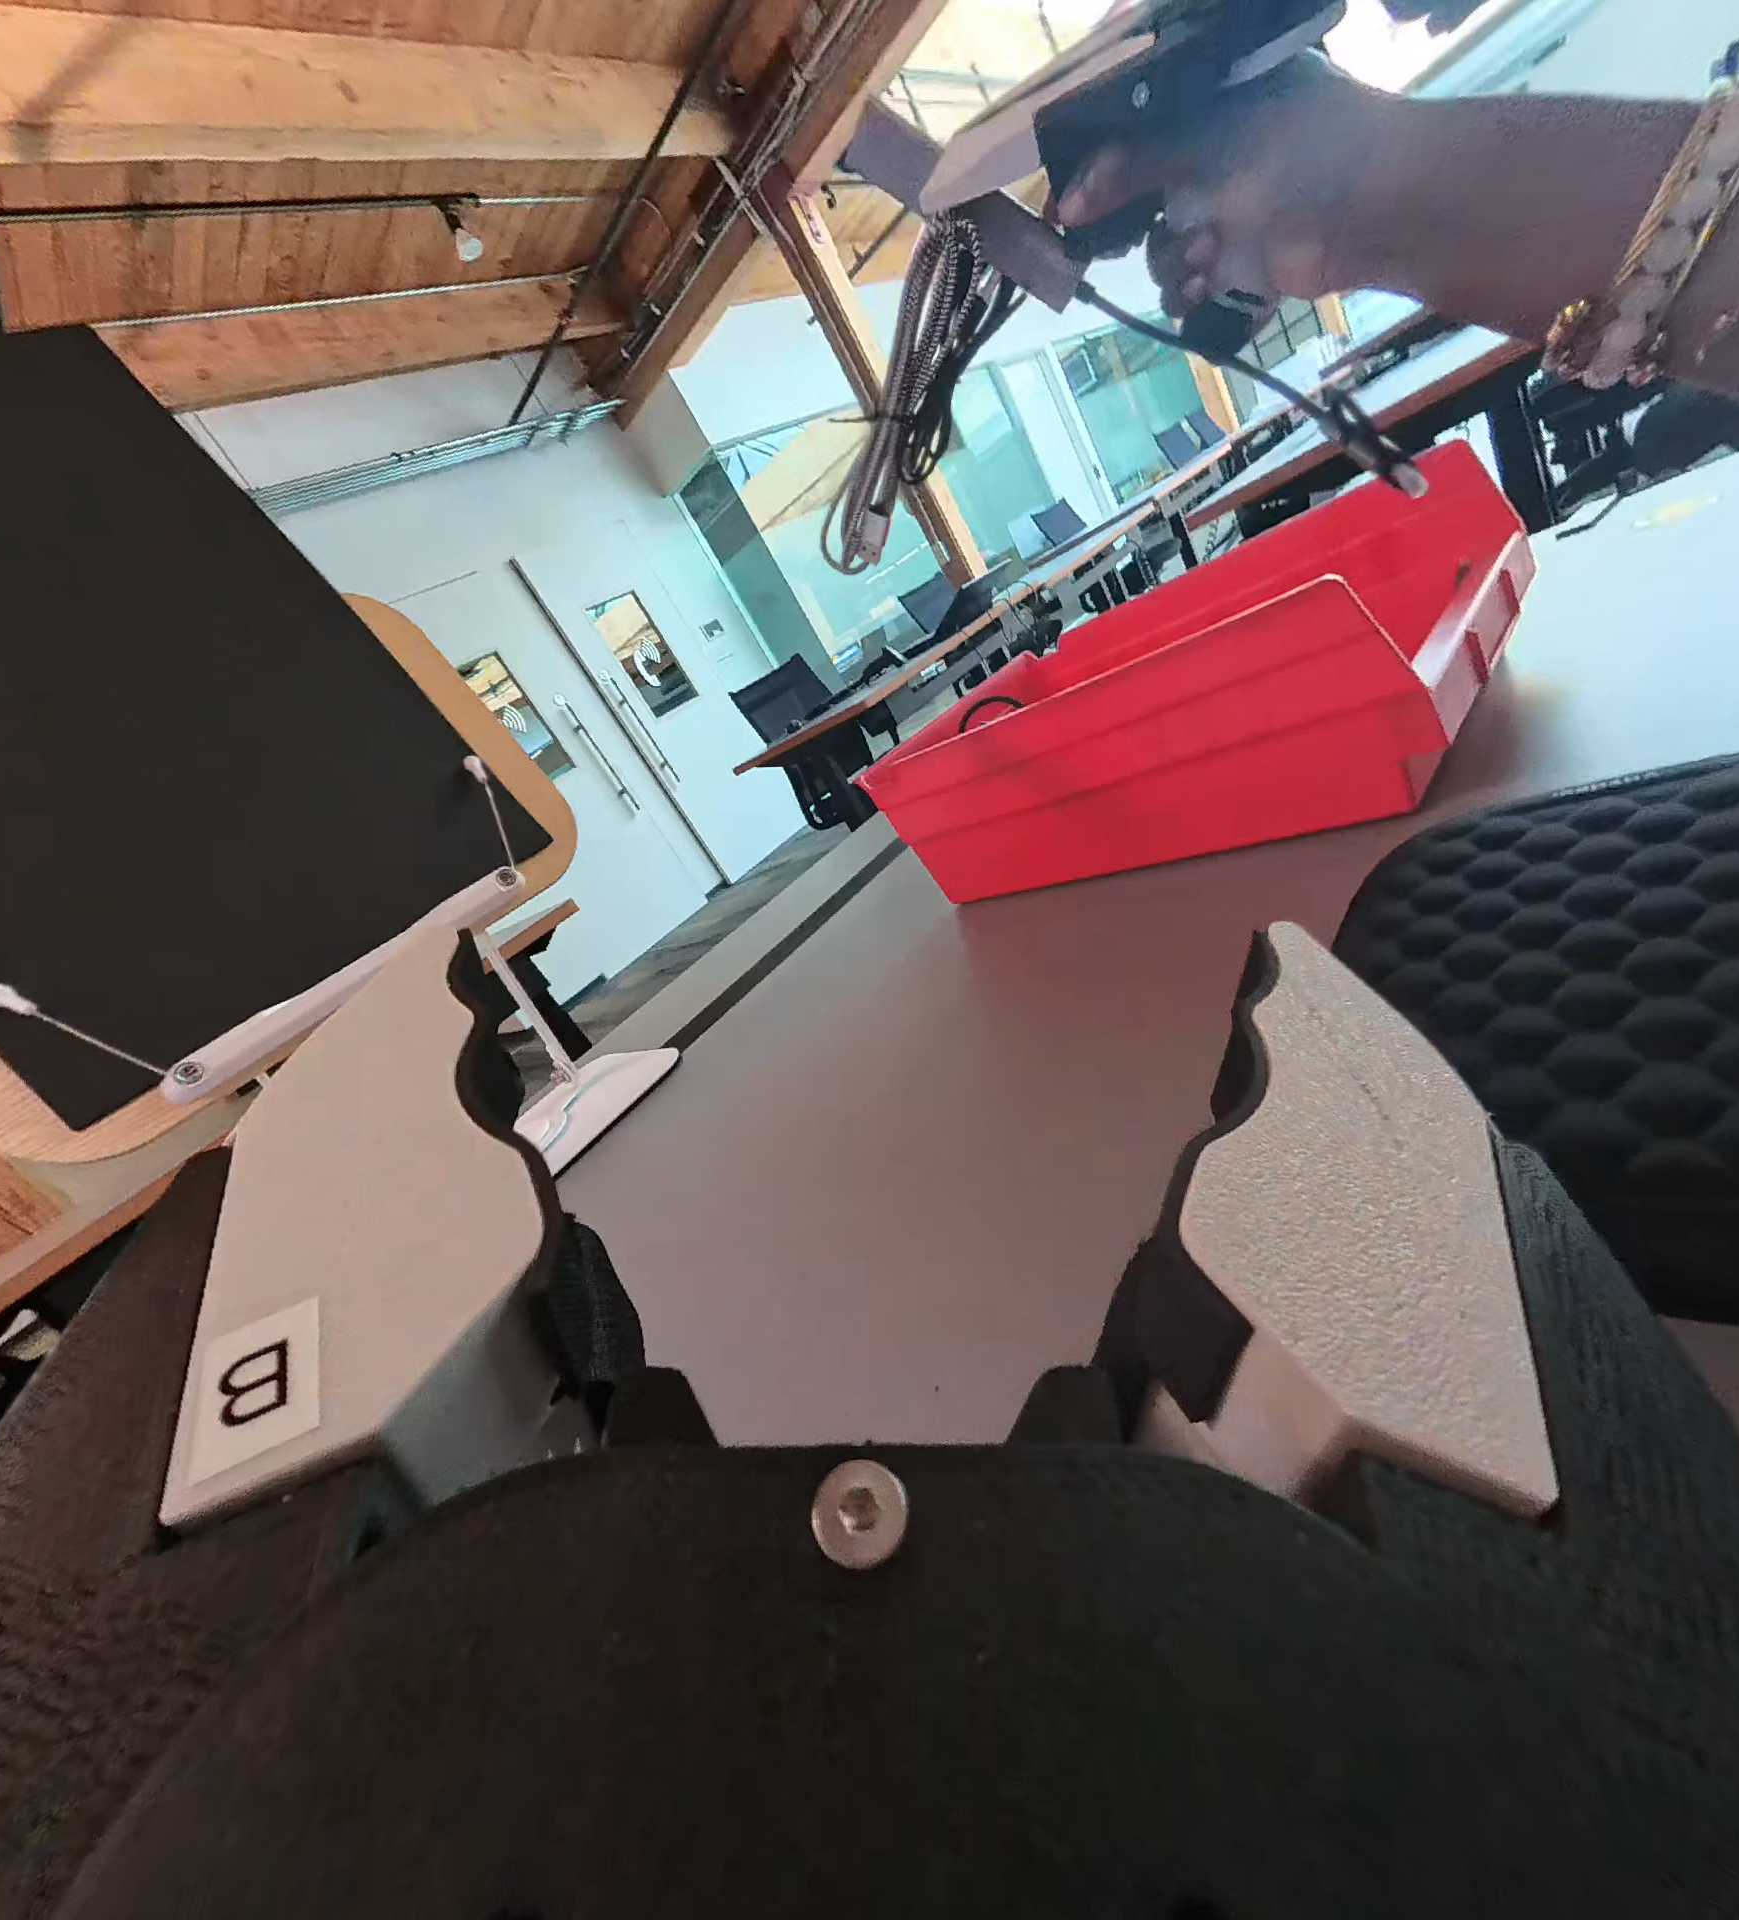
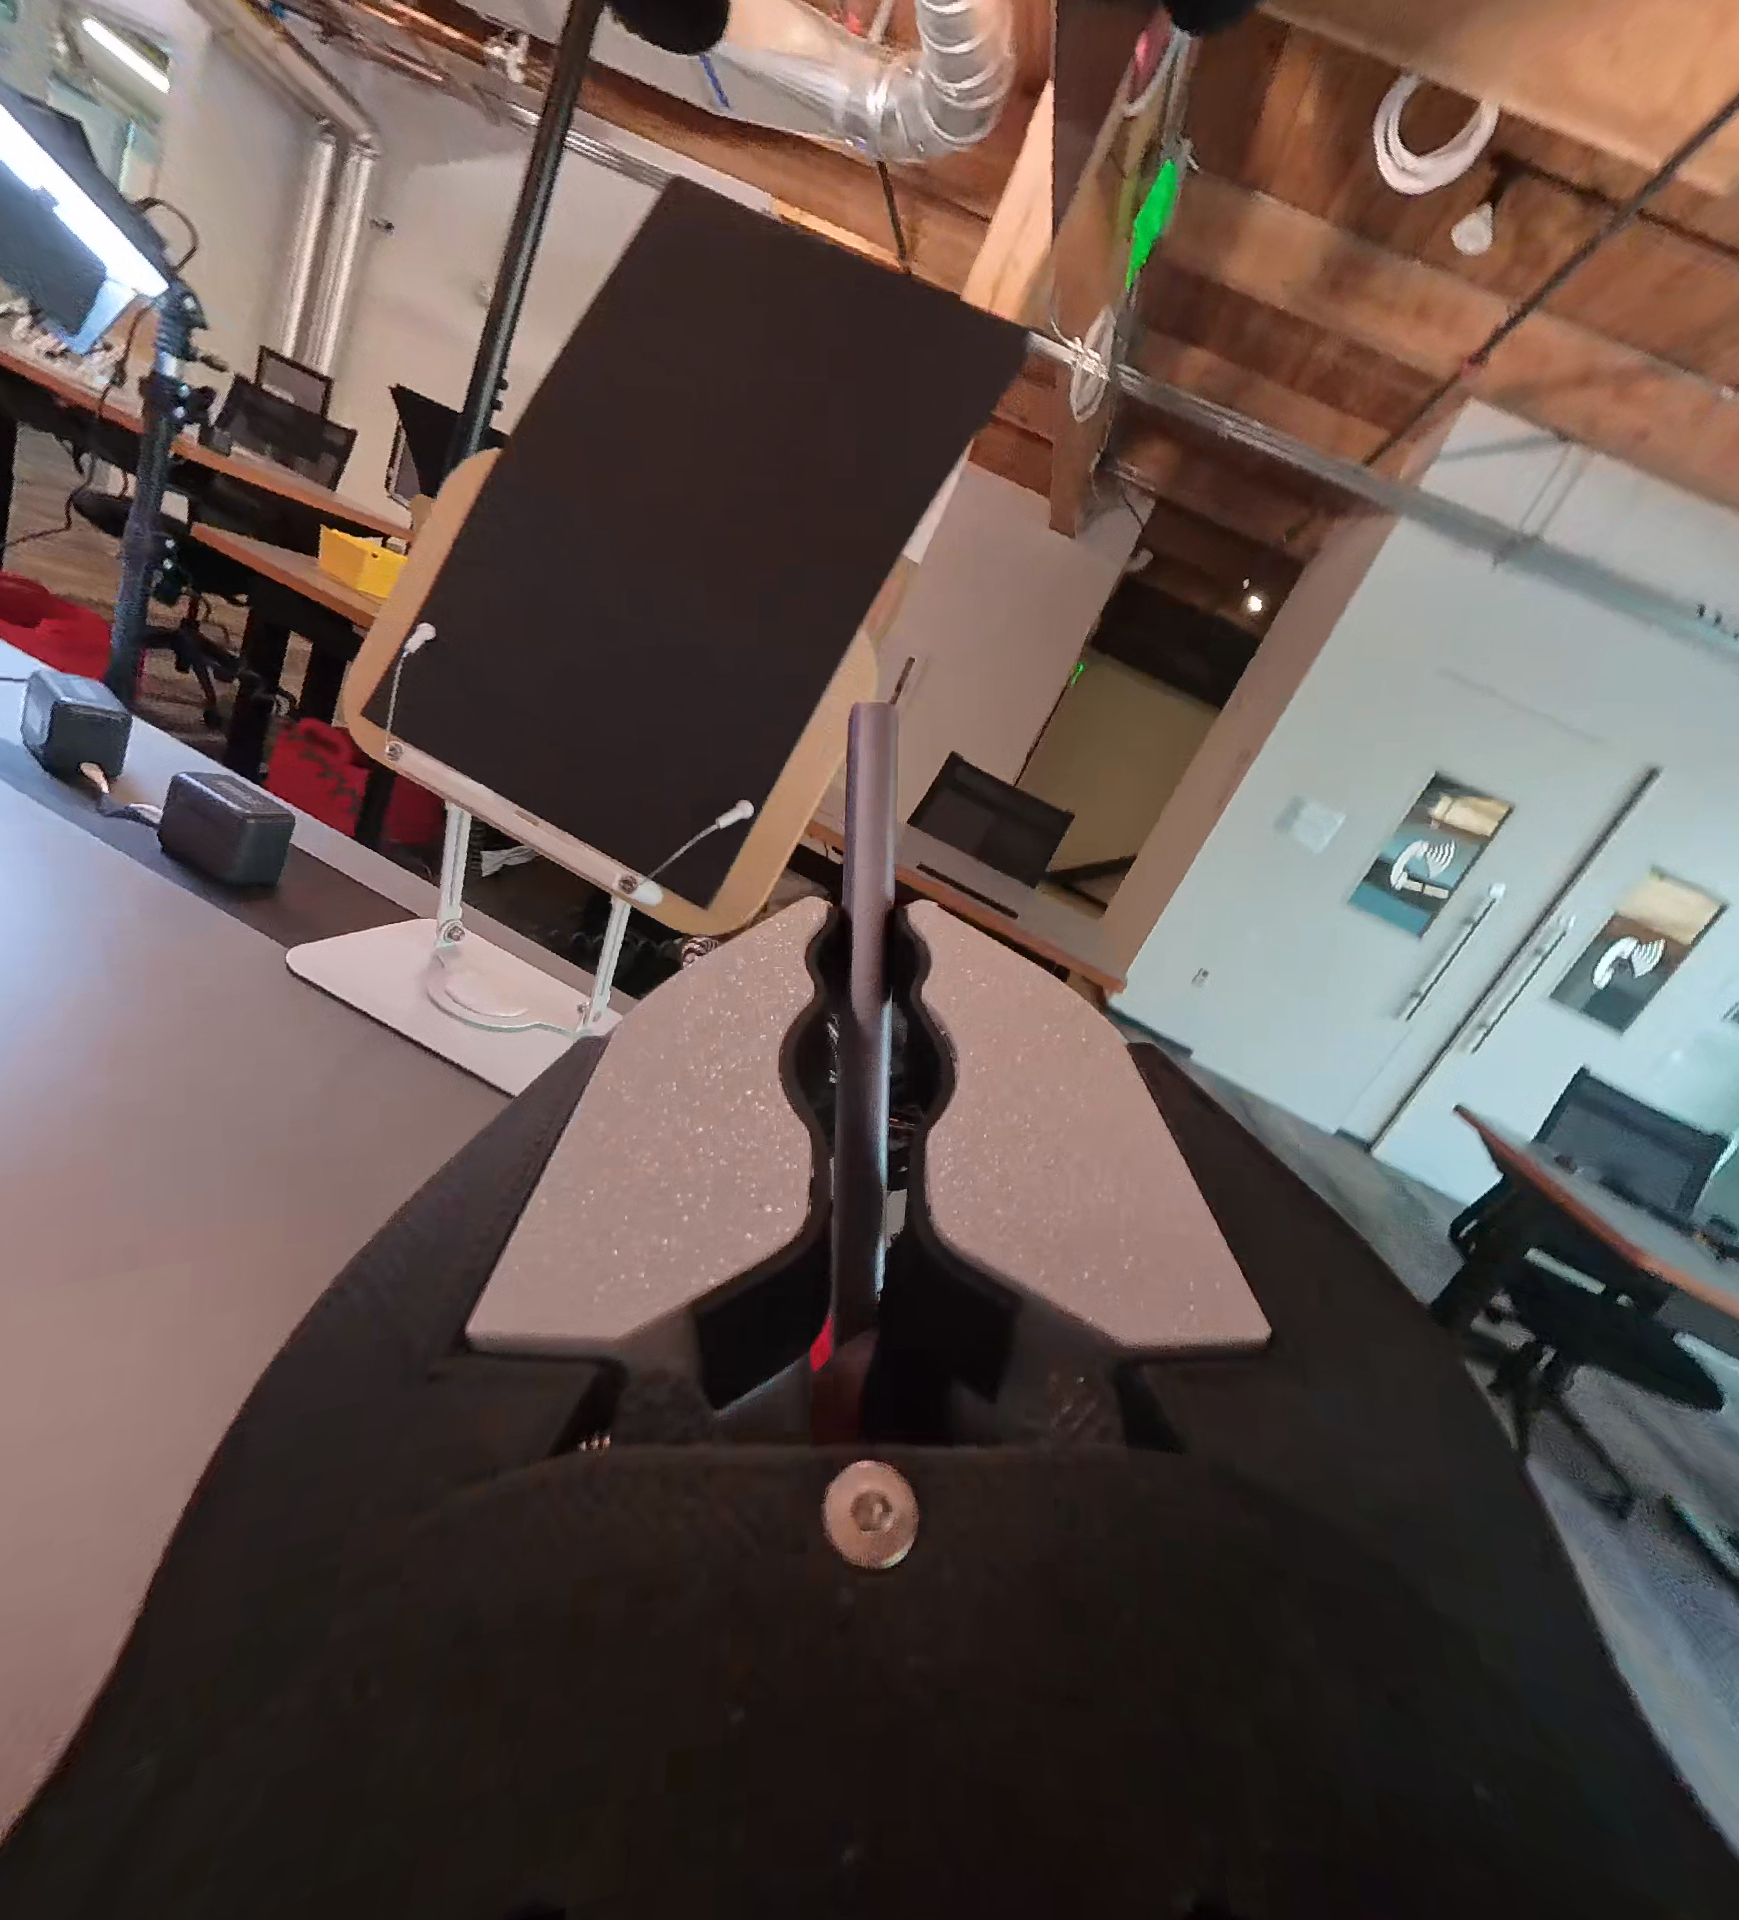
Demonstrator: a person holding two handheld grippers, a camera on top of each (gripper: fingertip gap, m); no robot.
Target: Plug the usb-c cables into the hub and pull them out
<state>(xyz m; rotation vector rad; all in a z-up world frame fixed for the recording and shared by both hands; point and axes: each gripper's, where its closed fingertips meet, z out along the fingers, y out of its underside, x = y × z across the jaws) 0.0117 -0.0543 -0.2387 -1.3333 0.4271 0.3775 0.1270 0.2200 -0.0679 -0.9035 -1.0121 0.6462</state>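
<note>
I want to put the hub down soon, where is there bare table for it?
Bare grey table lies open between the left gripper, the red bin and the white stand base. It is crowded near the black mesh cushion and by the two black adapters.

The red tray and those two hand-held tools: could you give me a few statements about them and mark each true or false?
1. The left tool is open with nothing between its fingers. True.
2. The right tool is open and empty. False: it is shut on a thin grey hub seen edge-on.
3. The red tray sits on the grey table. True.
4. The braided cable lies flat inside the tray. False: it hangs in the air below the raised right tool.
5. A dark panel rests on a white stand on the table. True.
</note>
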